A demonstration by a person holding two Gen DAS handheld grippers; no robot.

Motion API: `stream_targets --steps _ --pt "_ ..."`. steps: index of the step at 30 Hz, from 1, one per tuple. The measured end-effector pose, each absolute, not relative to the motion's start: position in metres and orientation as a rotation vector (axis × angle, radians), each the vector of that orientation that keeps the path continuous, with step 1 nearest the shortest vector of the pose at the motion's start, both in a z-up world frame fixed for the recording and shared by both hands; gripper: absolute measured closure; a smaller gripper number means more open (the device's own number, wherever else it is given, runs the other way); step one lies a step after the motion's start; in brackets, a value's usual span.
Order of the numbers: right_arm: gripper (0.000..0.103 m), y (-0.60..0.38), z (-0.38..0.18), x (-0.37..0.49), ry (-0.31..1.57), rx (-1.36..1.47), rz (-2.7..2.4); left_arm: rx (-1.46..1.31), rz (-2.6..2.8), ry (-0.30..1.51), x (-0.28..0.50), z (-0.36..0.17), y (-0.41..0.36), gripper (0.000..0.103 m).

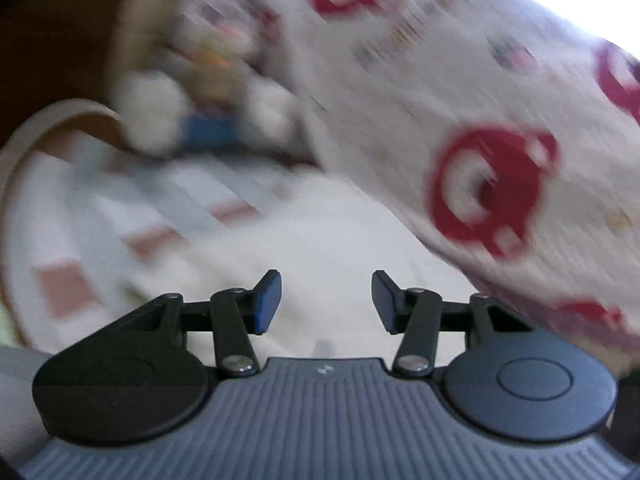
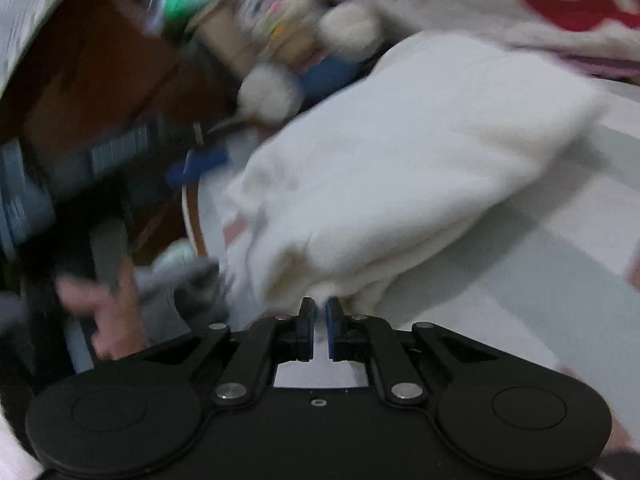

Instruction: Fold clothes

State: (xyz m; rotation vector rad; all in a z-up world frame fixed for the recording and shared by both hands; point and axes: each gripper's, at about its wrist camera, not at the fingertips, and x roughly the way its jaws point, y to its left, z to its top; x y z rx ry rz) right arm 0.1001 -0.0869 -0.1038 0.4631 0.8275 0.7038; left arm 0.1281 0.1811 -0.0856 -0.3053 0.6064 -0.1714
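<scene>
Two grippers in play, both views smeared by motion blur; left gripper (image 1: 326,300) spread wide with nothing between its blue-padded fingers (image 1: 267,300), hovering over pale bedding; right gripper (image 2: 319,324) pressed nearly together, pinching the near edge of a cream fleece garment (image 2: 400,168). Garment bunched and folded over on itself, spreading up and to the right from the pinch in the right wrist view, resting on a checked sheet (image 2: 540,280) of white, pale grey-green and pink squares. Beyond the garment, a stuffed toy (image 2: 296,52) with white fluffy paws and a blue lower part, too blurred to tell more; same toy (image 1: 208,92) in the left wrist view, sitting at the top of the checked sheet (image 1: 132,216), just beside a white blanket printed with red shapes (image 1: 460,120) that fills the right half. Same red-printed blanket (image 2: 560,0) at the top right corner of the right wrist view. Curved wooden bed edge (image 1: 24,152) along the left side of the left wrist view. Left gripper (image 2: 200,166) also visible from the right wrist camera at centre left, and lower down a bare hand (image 2: 104,312) gripping a dark handle, next to a grey sleeve (image 2: 180,296). Brown wooden surface (image 2: 100,80) behind them.
</scene>
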Motion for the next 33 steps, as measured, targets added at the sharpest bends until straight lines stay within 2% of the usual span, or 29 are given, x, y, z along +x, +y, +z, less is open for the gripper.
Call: stream_targets --steps 2,4,5,6,12,14,16,19,22,26,28,29,30,31,33 --pt "0.090 -0.117 -0.099 0.097 0.781 0.567 0.648 -0.228 -0.197 0.775 0.140 -0.106 0.164 0.052" --pt "0.068 -0.146 -0.099 0.100 0.739 0.677 0.564 -0.163 -0.175 0.831 0.142 -0.119 0.156 0.049" --pt "0.045 -0.160 -0.100 0.101 0.719 0.730 0.522 -0.177 -0.174 0.828 0.141 -0.120 0.158 0.049" --pt "0.039 -0.164 -0.105 0.108 0.730 0.756 0.498 -0.204 -0.173 0.834 0.143 -0.119 0.161 0.049" --pt "0.036 -0.163 -0.126 0.159 0.788 0.827 0.415 -0.278 -0.173 0.837 0.144 -0.126 0.173 0.049" --pt "0.038 -0.156 -0.131 0.178 0.805 0.823 0.407 -0.261 -0.171 0.832 0.143 -0.126 0.170 0.049" --pt "0.093 -0.148 -0.135 0.196 0.820 0.815 0.400 -0.243 -0.176 0.820 0.141 -0.126 0.165 0.049" --pt "0.094 -0.130 -0.082 0.213 0.695 0.509 0.390 -0.220 -0.194 0.798 0.139 -0.123 0.159 0.049" --pt "0.094 -0.119 -0.076 0.203 0.723 0.343 0.328 -0.158 -0.193 0.807 0.139 -0.123 0.151 0.048" --pt "0.072 -0.104 -0.069 0.188 0.754 0.124 0.244 -0.148 -0.172 0.819 0.139 -0.123 0.151 0.045" --pt "0.071 -0.117 -0.067 0.170 0.740 0.086 0.231 -0.145 -0.163 0.820 0.137 -0.123 0.151 0.043" --pt "0.067 -0.124 -0.066 0.161 0.738 0.079 0.239 -0.142 -0.158 0.820 0.137 -0.122 0.151 0.041" --pt "0.057 -0.138 -0.067 0.149 0.739 0.084 0.265 -0.127 -0.145 0.821 0.137 -0.122 0.150 0.033" --pt "0.053 -0.152 -0.068 0.137 0.740 0.090 0.289 -0.110 -0.131 0.822 0.137 -0.123 0.149 0.021" --pt "0.051 -0.175 -0.074 0.108 0.729 0.090 0.321 -0.077 -0.104 0.823 0.138 -0.123 0.146 0.009"
